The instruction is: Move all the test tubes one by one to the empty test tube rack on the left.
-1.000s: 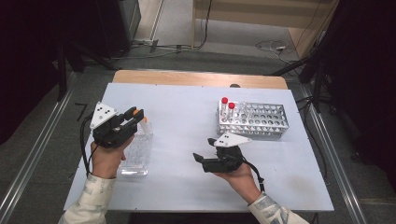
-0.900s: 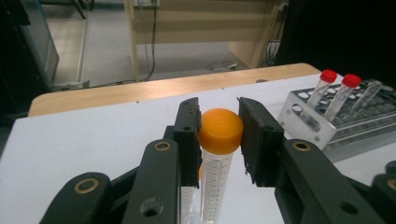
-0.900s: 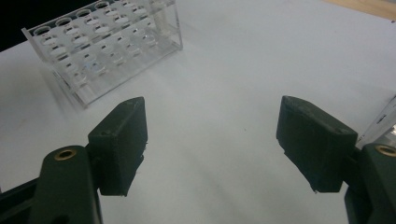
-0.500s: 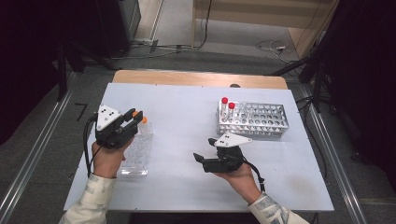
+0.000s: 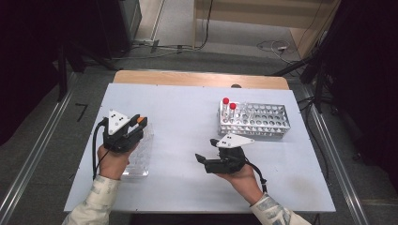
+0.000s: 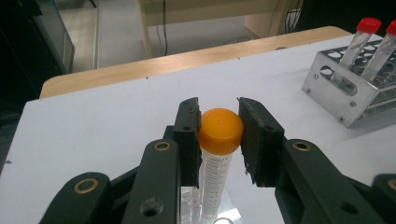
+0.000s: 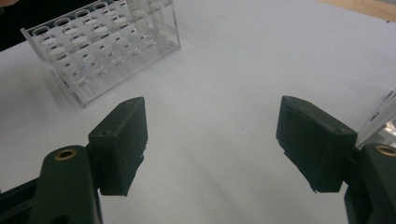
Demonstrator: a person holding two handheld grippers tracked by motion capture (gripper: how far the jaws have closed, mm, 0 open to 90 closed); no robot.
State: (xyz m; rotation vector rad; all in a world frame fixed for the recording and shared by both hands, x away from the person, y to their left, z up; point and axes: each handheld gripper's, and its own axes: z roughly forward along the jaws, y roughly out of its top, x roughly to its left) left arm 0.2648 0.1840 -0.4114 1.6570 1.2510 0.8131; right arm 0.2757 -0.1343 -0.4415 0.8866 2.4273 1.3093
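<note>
A clear tube with an orange cap [image 6: 220, 130] stands upright between the jaws of my left gripper [image 6: 218, 133], which is shut on the cap. Its lower end reaches down into a clear plastic rack [image 5: 139, 157] at the table's left. In the high view the left gripper [image 5: 137, 123] hovers over that rack's far end, the orange cap [image 5: 140, 120] showing at its tip. My right gripper [image 5: 206, 150] rests on the table's middle, open, its jaws [image 7: 215, 144] wide apart with only bare white tabletop between them.
A metal rack [image 5: 263, 123] stands at the right rear with two red-capped tubes [image 5: 229, 104] in its left end; it also shows in the left gripper view [image 6: 343, 91]. The clear rack [image 7: 102, 42] lies ahead of the right gripper. The white table [image 5: 187, 108] has a wooden far edge.
My left gripper has sunk slightly with the orange-capped tube toward the clear rack. The right gripper has stayed where it was.
</note>
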